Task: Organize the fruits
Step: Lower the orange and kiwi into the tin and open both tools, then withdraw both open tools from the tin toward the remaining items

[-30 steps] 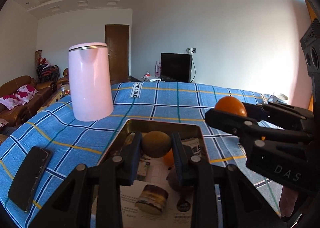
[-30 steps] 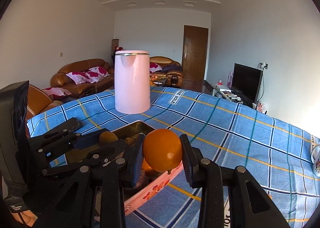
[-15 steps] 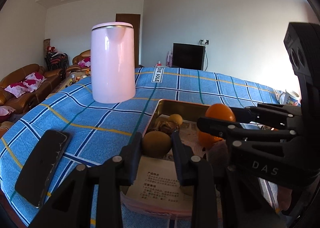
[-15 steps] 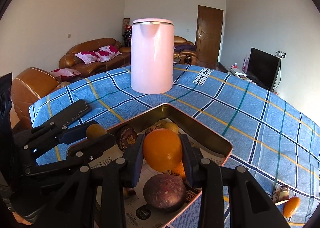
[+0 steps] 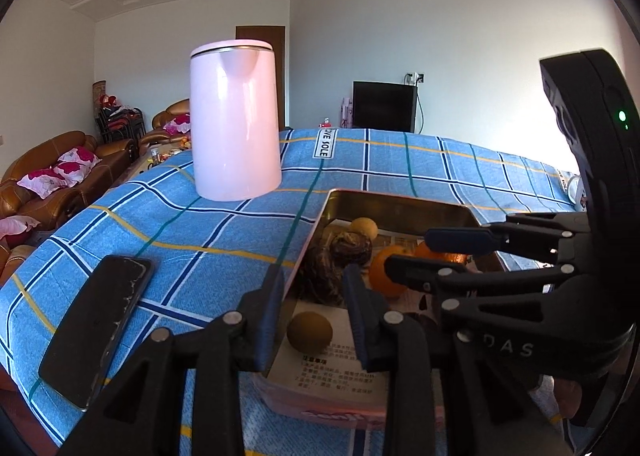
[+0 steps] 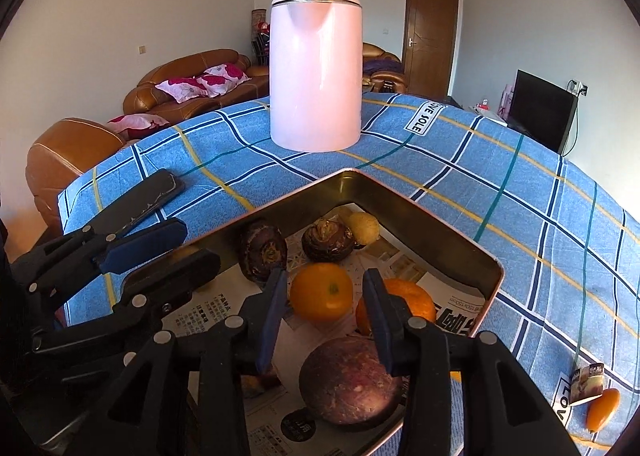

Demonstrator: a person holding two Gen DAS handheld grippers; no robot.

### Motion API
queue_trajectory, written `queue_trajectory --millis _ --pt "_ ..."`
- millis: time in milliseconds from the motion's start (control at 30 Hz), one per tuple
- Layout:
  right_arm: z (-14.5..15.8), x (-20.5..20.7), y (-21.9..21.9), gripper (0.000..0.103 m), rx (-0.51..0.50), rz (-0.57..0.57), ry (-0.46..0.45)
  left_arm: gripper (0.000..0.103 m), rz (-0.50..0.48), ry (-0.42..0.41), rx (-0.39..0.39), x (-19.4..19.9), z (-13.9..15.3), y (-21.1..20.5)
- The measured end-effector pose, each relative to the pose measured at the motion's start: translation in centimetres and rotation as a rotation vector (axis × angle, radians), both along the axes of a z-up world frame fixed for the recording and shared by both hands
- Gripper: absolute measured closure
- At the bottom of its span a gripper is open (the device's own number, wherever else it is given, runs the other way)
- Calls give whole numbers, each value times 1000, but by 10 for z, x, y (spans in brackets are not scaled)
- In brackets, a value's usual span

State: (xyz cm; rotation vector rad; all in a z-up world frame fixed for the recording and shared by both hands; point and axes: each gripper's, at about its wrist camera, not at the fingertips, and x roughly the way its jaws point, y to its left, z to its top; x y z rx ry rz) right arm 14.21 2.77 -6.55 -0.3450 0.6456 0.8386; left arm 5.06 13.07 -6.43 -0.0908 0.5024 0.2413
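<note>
Two grippers hang over the metal tray (image 6: 452, 224), both with jaws apart and holding nothing. Under the left gripper (image 5: 310, 306) lies a brown fruit (image 5: 309, 333). Under the right gripper (image 6: 324, 304) sits an orange (image 6: 321, 291).

A round orange citrus fruit (image 6: 321, 291) lay in the paper-lined, copper-rimmed metal tray (image 6: 424, 215) beside a second orange (image 6: 414, 299), a dull purple-brown round fruit (image 6: 350, 381) and a small olive-brown kiwi-like fruit (image 5: 310, 332).
</note>
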Motion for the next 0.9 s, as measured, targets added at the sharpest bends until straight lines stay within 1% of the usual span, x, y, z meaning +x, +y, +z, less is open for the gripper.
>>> queue_trajectory --millis 67,133,167,200,233,300,333,433,500,567,667,700,733,800,900 --pt "2 -1 -5 54 9 -11 -10 64 1 -4 7 -2 2 -2" --pt "6 -2 -13 52 29 -18 -18 48 4 -16 13 -5 5 -4" --pt "9 -3 -18 51 40 -20 -22 43 7 -24 17 -6 7 -5" --pt "12 -3 -23 50 50 -26 -26 35 8 -30 21 -8 8 -7" --pt "14 -2 -29 46 63 -36 -32 33 7 -34 25 -8 10 -8" --pt "20 -2 -43 40 94 -51 -41 33 1 -35 33 -8 12 -13" --pt "23 -2 -51 39 105 -62 -50 32 -2 -31 36 -7 12 -14" --pt "31 -3 -76 39 120 -88 -74 30 -11 -33 38 -6 15 -20" --pt "34 -2 -95 39 110 -123 -99 28 -18 -39 38 -4 19 -25" --pt "36 2 -119 39 95 -183 -117 26 -33 -46 46 -2 23 -33" --pt "37 18 -161 39 87 -308 -115 19 -72 -52 54 5 30 -49" --pt "36 24 -177 39 85 -358 -115 14 -87 -54 58 7 32 -56" --pt "35 30 -192 39 86 -408 -109 11 -103 -56 63 10 34 -62" --pt "31 43 -218 39 84 -491 -75 11 -139 -53 74 17 37 -77" --pt "21 56 -237 39 60 -528 -16 10 -210 -29 58 31 41 -97"
